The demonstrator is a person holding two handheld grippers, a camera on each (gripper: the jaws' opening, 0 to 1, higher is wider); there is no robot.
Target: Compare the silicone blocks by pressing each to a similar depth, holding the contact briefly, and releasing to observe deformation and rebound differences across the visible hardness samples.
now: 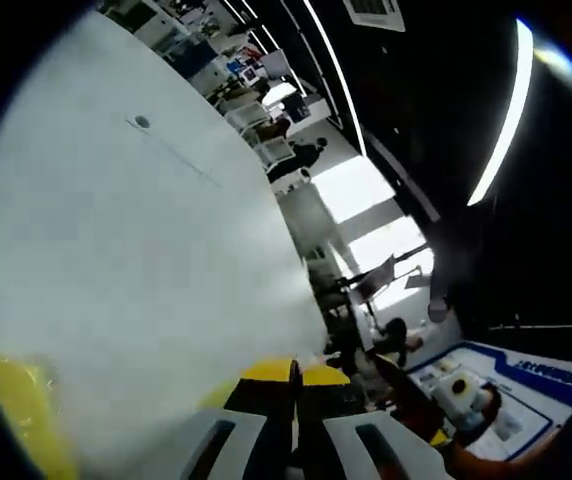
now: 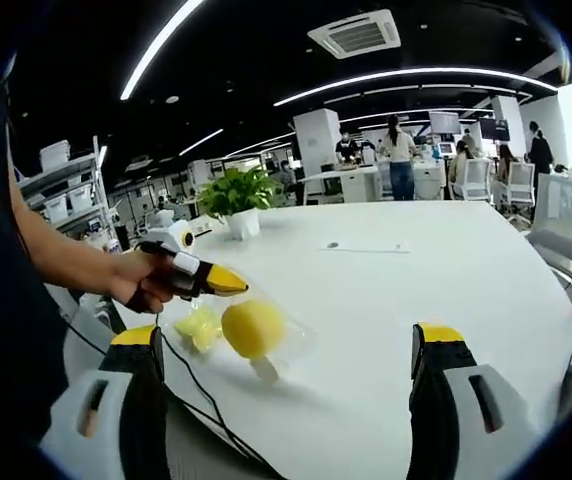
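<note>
Right jaws: spread wide in my right gripper view, the right gripper (image 2: 286, 400) holding nothing and touching nothing; I see bare tabletop between the two yellow-tipped fingers (image 2: 438, 345).

Left jaws: in my left gripper view the left gripper (image 1: 294, 415) has its two fingers drawn close, only a thin dark slit between them, and I see nothing between them.

Left gripper from outside: it enters my right gripper view from the left, carried in a hand (image 2: 138, 280); its yellow tips (image 2: 224, 281) look together and sit just above the blocks. Whether they touch a block I cannot tell.

Silicone blocks: a rounded yellow block (image 2: 252, 328) and a paler yellow-green block (image 2: 199, 326) lie side by side on a clear sheet (image 2: 291, 338), near the table's near-left edge, ahead of my right gripper's left finger.

Table: the white round table (image 2: 416, 280) has its near edge curving just beyond my right fingertips; the blocks sit close to that edge.

Open room: from the blocks toward the table's middle and far side the top is bare white, wide for moving.

Far side of table: a potted plant (image 2: 238, 195) stands well apart from the blocks.

Cable: a dark cable (image 2: 191, 385) runs below the table edge, near my right gripper's left finger.

Left view of table: the white top (image 1: 136, 270) spreads ahead of the left jaws.
</note>
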